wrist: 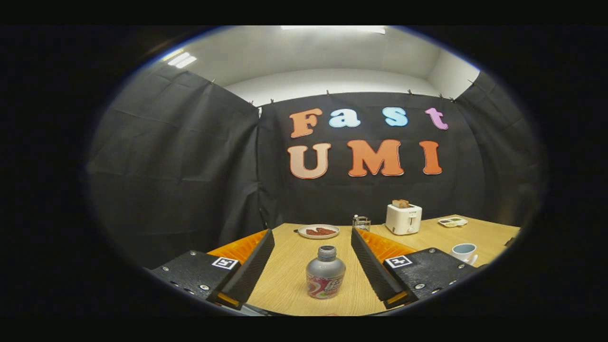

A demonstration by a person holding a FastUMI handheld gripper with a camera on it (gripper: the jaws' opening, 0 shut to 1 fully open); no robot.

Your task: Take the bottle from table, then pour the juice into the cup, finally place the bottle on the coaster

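A small silver bottle with a pink and green label stands upright on the wooden table; its neck is open at the top. It sits between my two black fingers, with a gap on each side, so neither finger touches it. My gripper is open, low over the table. A white cup with a pale blue inside stands on the table to the right, beyond the right finger.
Beyond the fingertips lie a plate with reddish food and a small clear glass. A white toaster with toast stands further right, and a small flat tray lies near the wall. Black cloth walls close the booth.
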